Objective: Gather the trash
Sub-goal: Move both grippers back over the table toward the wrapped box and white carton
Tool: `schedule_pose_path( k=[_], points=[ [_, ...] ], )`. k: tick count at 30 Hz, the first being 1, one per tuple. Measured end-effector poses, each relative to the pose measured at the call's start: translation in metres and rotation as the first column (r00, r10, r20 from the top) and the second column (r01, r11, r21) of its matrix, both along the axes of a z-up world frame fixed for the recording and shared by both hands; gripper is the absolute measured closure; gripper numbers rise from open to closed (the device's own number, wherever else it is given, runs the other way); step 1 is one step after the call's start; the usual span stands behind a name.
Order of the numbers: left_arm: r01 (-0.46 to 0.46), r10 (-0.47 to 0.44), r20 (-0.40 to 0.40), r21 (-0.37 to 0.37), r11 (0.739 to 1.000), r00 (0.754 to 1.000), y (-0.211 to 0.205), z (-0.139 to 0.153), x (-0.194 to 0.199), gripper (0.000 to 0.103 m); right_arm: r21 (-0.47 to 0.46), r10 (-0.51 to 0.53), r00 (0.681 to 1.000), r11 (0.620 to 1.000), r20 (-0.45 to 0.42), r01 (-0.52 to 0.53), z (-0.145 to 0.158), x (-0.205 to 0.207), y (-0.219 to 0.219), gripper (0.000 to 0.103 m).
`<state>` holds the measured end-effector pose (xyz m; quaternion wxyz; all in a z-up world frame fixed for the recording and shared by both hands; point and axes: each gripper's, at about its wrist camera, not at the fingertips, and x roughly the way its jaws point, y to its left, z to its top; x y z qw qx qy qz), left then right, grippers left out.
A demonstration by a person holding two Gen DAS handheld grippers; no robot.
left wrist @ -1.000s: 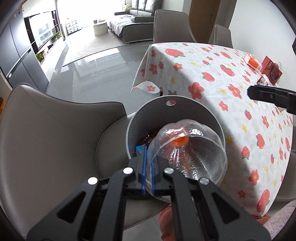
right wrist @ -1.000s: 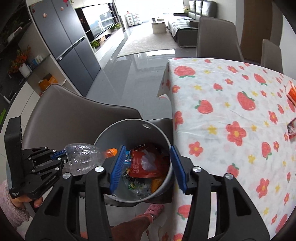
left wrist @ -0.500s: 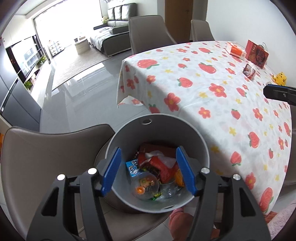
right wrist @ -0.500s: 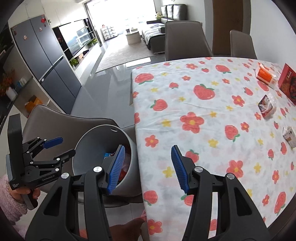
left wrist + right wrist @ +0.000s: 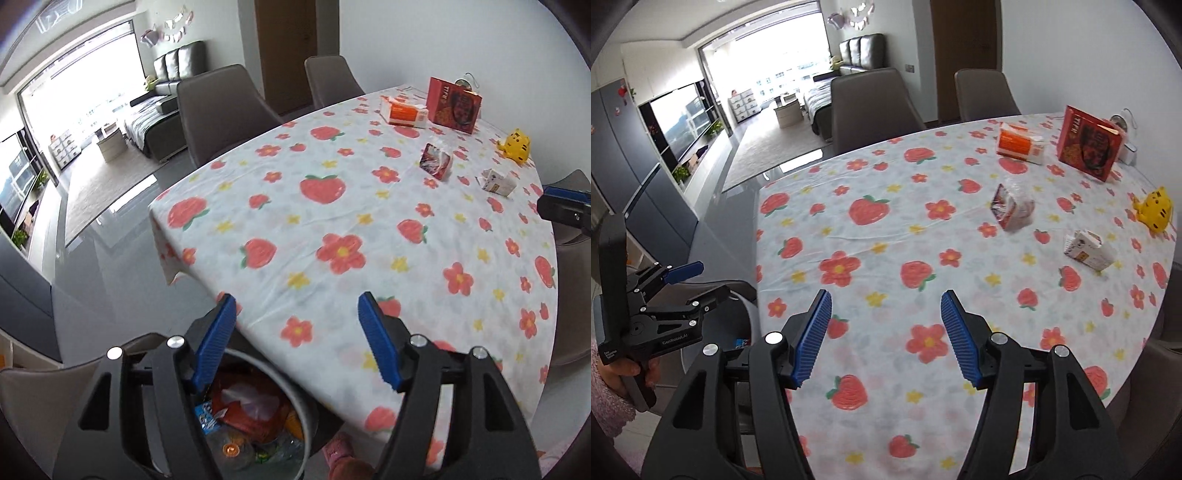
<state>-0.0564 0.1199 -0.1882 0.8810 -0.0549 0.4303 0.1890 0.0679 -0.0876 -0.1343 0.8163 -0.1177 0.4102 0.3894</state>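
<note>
1. Strawberry-and-flower cloth covers the table (image 5: 332,221), which fills both wrist views; grey floor, a sofa and a bright window lie beyond it.
2. Nearest, I hold two grippers. My left gripper (image 5: 297,341) has its jaws opening with nothing between the blue pads; my right gripper (image 5: 886,334) is also opening and empty.
3. One grey trash bin (image 5: 301,410) sits just below the table's near edge, under my left gripper, with red wrappers and a clear bottle (image 5: 236,450) lying inside.
4. On the cloth, towards the far side, two pieces of trash remain: one crumpled red-and-clear wrapper (image 5: 1012,208) and one small white carton (image 5: 1087,249), near each other but apart.
5. Further out I count one yellow toy (image 5: 1154,212), one orange tissue pack (image 5: 1021,144) and one red gift bag (image 5: 1089,147).
6. Two grey chairs (image 5: 871,107) stand at the far edge.
7. A second ago my left gripper was clamped on the bottle over the bin; now the bottle lies in the bin, and both grippers face the table rather than the bin.
</note>
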Motion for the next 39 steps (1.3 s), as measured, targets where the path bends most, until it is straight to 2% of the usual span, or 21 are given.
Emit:
schedule_pose_path(
  k=[4,10,16,17,22,28,33,39],
  points=[
    [0.058,-0.058,0.027,0.004,0.998,0.998,-0.023,0.007,0.057,0.03,0.004,-0.08,0.997,0.997,0.01,0.08,0.001,0.04,-0.033,0.042],
    [0.148,-0.148,0.049,-0.007,0.989,0.988,-0.066,0.007,0.148,0.03,-0.015,-0.178,0.984,0.984,0.023,0.179,-0.009,0.108,-0.078,0.042],
    [0.233,-0.235,0.048,0.032,0.972,0.971,-0.103,-0.013,0.242,0.029,-0.039,-0.216,0.976,0.976,0.015,0.216,-0.03,0.174,-0.11,0.042],
    [0.244,-0.245,0.049,0.029,0.969,0.968,-0.106,-0.017,0.258,0.025,-0.042,-0.219,0.976,0.975,0.012,0.219,-0.034,0.184,-0.114,0.042],
    [0.267,-0.266,0.034,-0.021,0.964,0.963,-0.11,-0.043,0.321,0.024,-0.044,-0.221,0.975,0.974,-0.01,0.22,-0.049,0.222,-0.127,0.042],
    [0.282,-0.282,0.014,-0.062,0.957,0.959,-0.109,-0.07,0.369,0.024,-0.043,-0.209,0.977,0.977,-0.035,0.207,-0.064,0.252,-0.133,0.042],
    [0.318,-0.318,-0.016,-0.029,0.948,0.948,-0.112,-0.089,0.394,0.024,-0.047,-0.192,0.98,0.981,-0.049,0.19,-0.073,0.27,-0.13,0.042],
    [0.327,-0.328,-0.029,-0.038,0.944,0.944,-0.105,-0.105,0.414,0.024,-0.056,-0.187,0.981,0.981,-0.059,0.184,-0.085,0.284,-0.125,0.042]
  ],
)
